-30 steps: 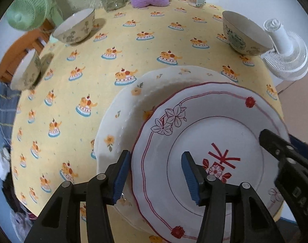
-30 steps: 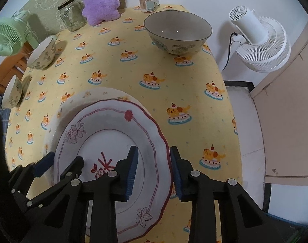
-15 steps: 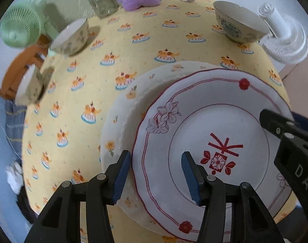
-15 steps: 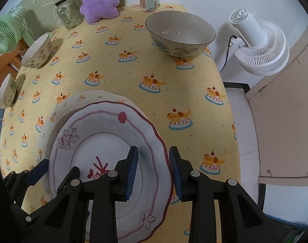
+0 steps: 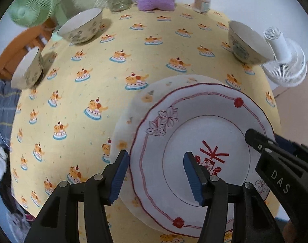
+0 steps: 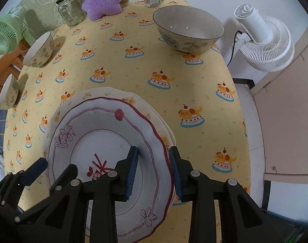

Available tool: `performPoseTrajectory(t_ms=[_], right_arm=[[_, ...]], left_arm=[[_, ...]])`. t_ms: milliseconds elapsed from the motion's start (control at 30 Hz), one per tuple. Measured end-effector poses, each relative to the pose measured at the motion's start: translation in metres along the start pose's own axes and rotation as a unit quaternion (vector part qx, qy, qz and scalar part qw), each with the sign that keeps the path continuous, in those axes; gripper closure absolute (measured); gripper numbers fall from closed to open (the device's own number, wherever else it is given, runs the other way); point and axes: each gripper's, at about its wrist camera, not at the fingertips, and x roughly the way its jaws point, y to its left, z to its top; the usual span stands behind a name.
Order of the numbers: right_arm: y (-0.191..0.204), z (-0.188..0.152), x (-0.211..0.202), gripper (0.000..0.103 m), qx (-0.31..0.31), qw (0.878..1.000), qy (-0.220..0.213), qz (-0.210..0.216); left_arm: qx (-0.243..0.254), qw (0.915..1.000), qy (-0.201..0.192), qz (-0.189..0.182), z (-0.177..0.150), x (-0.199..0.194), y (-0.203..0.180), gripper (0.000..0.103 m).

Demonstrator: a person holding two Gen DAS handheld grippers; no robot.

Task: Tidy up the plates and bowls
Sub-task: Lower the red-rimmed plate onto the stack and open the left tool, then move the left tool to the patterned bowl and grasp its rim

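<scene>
With both fingers spread, we have stacked the plates.
Our left gripper and right gripper straddle the red-trimmed plate, resting on the larger plate; next, gather the bowls.

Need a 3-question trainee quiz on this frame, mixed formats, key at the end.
1. True or false: the red-rimmed plate lies on top of the orange-flowered plate.
2. How many bowls stand on the yellow tablecloth?
3. Multiple choice: the right tongs straddle which part of the red-rimmed plate? A) its right rim B) its centre motif C) its far rim

Key
1. True; the orange-flowered plate shows only as a crescent beyond it.
2. Three: the large bowl far right, the middle bowl and the near-left bowl on the left edge.
3. A. The left tongs straddle the opposite rim.
</scene>
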Motion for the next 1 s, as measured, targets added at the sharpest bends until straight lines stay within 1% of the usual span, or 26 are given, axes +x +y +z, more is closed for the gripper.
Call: performPoseTrajectory(t_ms=[133, 233, 400, 433, 467, 500, 600, 667, 867, 933, 1000], right_arm=[[0.007, 0.002, 0.001, 0.067, -0.002, 1.0, -0.009, 0.004], [0.012, 0.002, 0.003, 0.066, -0.006, 1.0, -0.013, -0.004], [0.013, 0.003, 0.003, 0.065, -0.007, 1.0, -0.014, -0.006], [0.013, 0.003, 0.003, 0.064, -0.009, 1.0, -0.013, -0.006], [0.013, 0.003, 0.003, 0.058, -0.011, 1.0, -0.013, -0.005], [0.012, 0.003, 0.003, 0.056, -0.01, 1.0, -0.012, -0.005], [0.009, 0.001, 0.002, 0.05, -0.008, 1.0, -0.013, 0.012], [0.009, -0.001, 0.0, 0.042, -0.008, 1.0, -0.014, 0.019], [0.016, -0.006, -0.012, 0.034, -0.005, 0.999, -0.031, 0.038], [0.023, -0.007, -0.017, 0.033, -0.005, 0.999, -0.036, 0.039], [0.034, -0.009, -0.023, 0.029, -0.006, 0.998, -0.044, 0.04]], left_arm=[[-0.008, 0.9999, -0.007, -0.006, 0.002, 0.0, 0.007, 0.041], [-0.011, 0.9998, -0.009, -0.013, 0.003, -0.001, 0.011, 0.041], [-0.012, 0.9998, -0.012, -0.014, 0.002, -0.001, 0.011, 0.04], [-0.014, 0.9997, -0.013, -0.015, 0.002, -0.002, 0.011, 0.039], [-0.018, 0.9996, -0.012, -0.016, 0.002, -0.002, 0.011, 0.039], [-0.022, 0.9995, -0.011, -0.017, 0.001, -0.002, 0.013, 0.038], [-0.038, 0.9991, -0.011, -0.015, -0.001, -0.002, 0.021, 0.03], [-0.049, 0.9986, -0.013, -0.014, -0.003, -0.004, 0.026, 0.028], [-0.054, 0.998, -0.032, -0.011, -0.009, -0.017, 0.041, 0.022], [-0.051, 0.9978, -0.039, -0.015, -0.011, -0.022, 0.05, 0.02], [-0.045, 0.9978, -0.043, -0.023, -0.011, -0.025, 0.062, 0.019]])
